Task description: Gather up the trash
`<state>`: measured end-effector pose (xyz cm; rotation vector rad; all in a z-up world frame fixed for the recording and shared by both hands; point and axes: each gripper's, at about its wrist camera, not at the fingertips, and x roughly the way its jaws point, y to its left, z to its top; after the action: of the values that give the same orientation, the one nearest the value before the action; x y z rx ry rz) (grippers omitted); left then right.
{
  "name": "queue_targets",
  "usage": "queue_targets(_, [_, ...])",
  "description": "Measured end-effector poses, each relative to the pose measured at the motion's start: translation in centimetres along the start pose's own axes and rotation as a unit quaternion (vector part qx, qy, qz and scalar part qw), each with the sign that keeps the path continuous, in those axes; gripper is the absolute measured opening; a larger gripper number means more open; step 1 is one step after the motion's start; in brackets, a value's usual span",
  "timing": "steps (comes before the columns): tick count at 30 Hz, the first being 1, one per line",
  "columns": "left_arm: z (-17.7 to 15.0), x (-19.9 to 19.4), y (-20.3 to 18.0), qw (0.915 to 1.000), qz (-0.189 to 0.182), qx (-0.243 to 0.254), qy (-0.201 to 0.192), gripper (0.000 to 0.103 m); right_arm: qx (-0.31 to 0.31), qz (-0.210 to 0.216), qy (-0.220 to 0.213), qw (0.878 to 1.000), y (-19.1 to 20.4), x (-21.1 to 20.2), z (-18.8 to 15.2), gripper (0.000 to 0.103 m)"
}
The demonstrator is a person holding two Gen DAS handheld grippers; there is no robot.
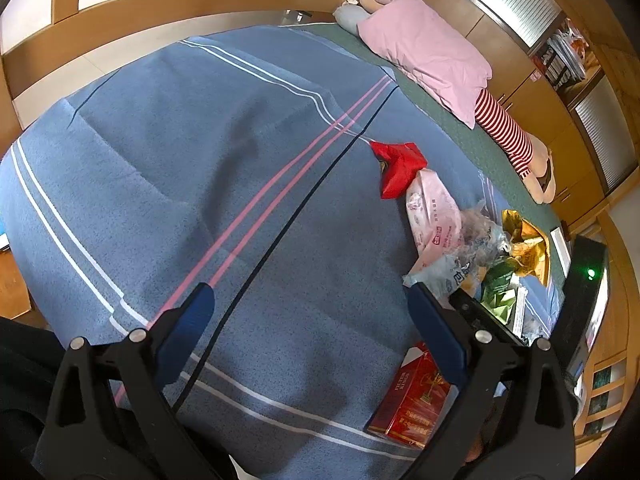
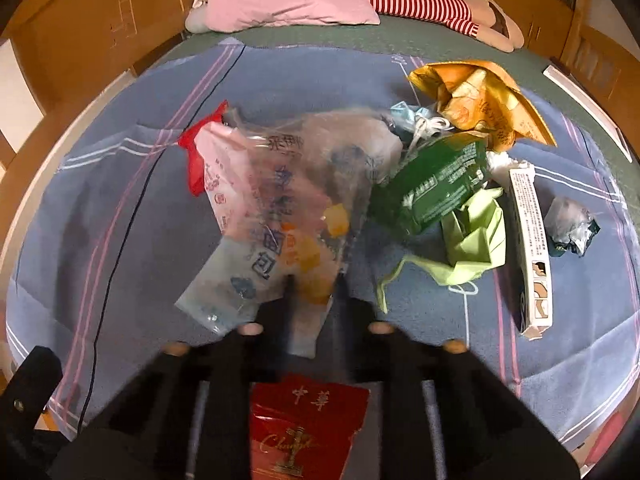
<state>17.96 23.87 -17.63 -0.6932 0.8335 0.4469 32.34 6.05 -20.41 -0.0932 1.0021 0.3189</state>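
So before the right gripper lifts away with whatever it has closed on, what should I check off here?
1. Right gripper closed: ok, the fingers stand close together.
2. Clear printed plastic bag pinched between them: cannot tell; its lower edge lies at the tips, but the picture is blurred.
3. Red carton clear of the lift: ok, it lies on the blue striped blanket under the gripper body, not between the fingers.
4. Green packet free of the bag: cannot tell, their edges overlap.
5. Left gripper out of the way: ok, open and empty over bare blanket.
6. Remaining trash: not ok, orange wrapper and white box not yet collected.
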Motion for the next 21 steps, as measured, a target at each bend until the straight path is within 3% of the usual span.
queue_targets(4, [-0.1, 0.0, -0.2, 1.0000, -0.001, 0.006, 0.001, 0.097, 0.009, 0.003, -0.023, 1.000, -1.2, -1.4, -0.1, 0.007])
queue_targets(12, [-0.8, 0.1, -2.5, 0.9971, -0.023, 0.070, 0.016, 0.097, 0.035, 0.028, -0.049, 0.998, -4.5, -5.5, -1.9, 0.007])
queue_targets(21, [-1.2, 0.5, -3.0, 0.9954, -0.024, 0.088, 0.027, 0.097, 0.069, 0.018, -0.014, 0.997, -8.0, -5.1, -4.1, 0.007])
